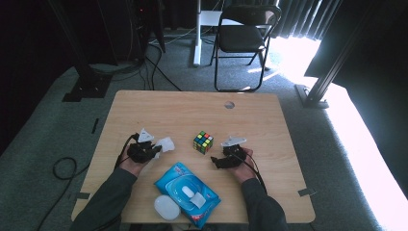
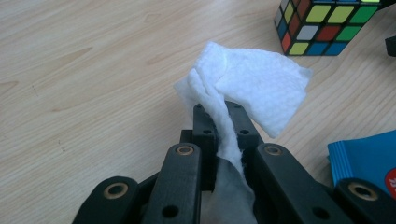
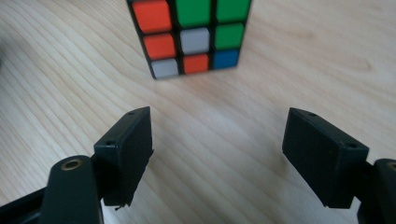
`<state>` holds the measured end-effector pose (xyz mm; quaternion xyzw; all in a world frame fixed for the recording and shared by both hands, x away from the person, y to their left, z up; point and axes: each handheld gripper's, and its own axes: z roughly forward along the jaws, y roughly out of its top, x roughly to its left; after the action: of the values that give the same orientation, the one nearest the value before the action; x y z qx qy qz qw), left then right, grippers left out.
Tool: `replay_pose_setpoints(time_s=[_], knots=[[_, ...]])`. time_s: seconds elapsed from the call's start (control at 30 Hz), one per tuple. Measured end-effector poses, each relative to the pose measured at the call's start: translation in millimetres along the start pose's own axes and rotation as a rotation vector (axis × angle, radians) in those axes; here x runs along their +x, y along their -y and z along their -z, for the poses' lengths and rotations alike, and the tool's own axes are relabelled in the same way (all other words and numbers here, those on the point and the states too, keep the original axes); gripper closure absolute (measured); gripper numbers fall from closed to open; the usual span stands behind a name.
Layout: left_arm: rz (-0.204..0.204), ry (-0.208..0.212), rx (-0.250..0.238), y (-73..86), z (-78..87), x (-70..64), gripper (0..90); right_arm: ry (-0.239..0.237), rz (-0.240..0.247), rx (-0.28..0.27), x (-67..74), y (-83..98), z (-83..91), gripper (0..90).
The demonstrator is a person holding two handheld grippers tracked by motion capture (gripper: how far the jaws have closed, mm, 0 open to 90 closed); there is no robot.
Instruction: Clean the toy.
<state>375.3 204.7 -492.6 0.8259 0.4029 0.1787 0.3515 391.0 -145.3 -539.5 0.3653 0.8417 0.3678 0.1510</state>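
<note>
High view: the left tongs point(image 1: 153, 150) sit left of centre on the desk point(image 1: 159, 108), clamped on a white wipe point(image 1: 166, 144) that sticks out toward the puzzle cube point(image 1: 203, 142). The right tongs point(image 1: 216, 161) lie on the cube's other side, just beside it and nearer to it than the left pair, pointing up-left at it. Close to the person, a blue wipe pack point(image 1: 179, 177) lies flat with its flap open; something white shows at the opening, probably the next wipe, though the picture is too small to be sure. A white oval lid point(image 1: 166, 207) rests against the pack's near corner.

Left gripper view: the left tongs point(image 2: 218, 122) pinch 1 folded strip of the wipe point(image 2: 254, 86), which fans out ahead of the tips, lifted clear of the wood. The cube point(image 2: 327, 25) stands ahead and to the right, apart from the wipe. A corner of the pack point(image 2: 362, 156) lies at the right.

Right gripper view: the right tongs point(image 3: 217, 149) stand wide with nothing between them. The cube point(image 3: 194, 35) stands straight ahead, a little left of their midline, 1 flat face square to them, so a short push forward would likely bracket it.
</note>
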Motion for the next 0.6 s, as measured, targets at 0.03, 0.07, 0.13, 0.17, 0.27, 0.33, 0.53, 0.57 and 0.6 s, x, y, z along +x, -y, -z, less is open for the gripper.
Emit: replay_pose_setpoints(time_s=[0.03,0.07,0.13,0.17,0.27,0.33,0.53,0.57,0.6], knots=[[0.000,0.000,0.000,0.0,0.0,0.0,84.8,0.000,0.000,0.000,0.0,0.0,0.0,24.0],[0.000,0.001,-0.002,-0.4,0.2,0.0,84.8,-0.004,0.000,-0.010,0.6,-1.7,0.1,24.0],[0.002,0.007,-0.003,-1.5,0.0,0.2,84.7,-0.052,-0.001,-0.042,2.4,-8.9,0.0,26.0],[0.002,0.007,-0.003,-1.5,0.0,0.2,84.8,-0.049,0.008,-0.049,4.0,-11.5,-1.0,25.9],[0.002,0.011,-0.005,-2.3,-0.7,0.7,84.8,-0.038,0.023,-0.057,7.4,-20.0,-6.6,22.1],[0.002,0.011,-0.006,-2.5,-0.7,0.7,84.8,-0.045,0.026,-0.063,7.3,-21.7,-8.3,21.5],[0.002,0.021,-0.008,-4.1,-1.9,0.2,84.7,-0.047,0.053,-0.076,8.5,-33.9,-22.6,19.2],[0.002,0.024,-0.008,-4.5,-2.1,0.1,84.7,-0.047,0.053,-0.076,8.5,-33.9,-22.6,19.2],[0.003,0.025,-0.011,-5.2,-2.4,-0.1,84.7,-0.049,0.053,-0.066,7.5,-36.5,-27.5,20.0]])
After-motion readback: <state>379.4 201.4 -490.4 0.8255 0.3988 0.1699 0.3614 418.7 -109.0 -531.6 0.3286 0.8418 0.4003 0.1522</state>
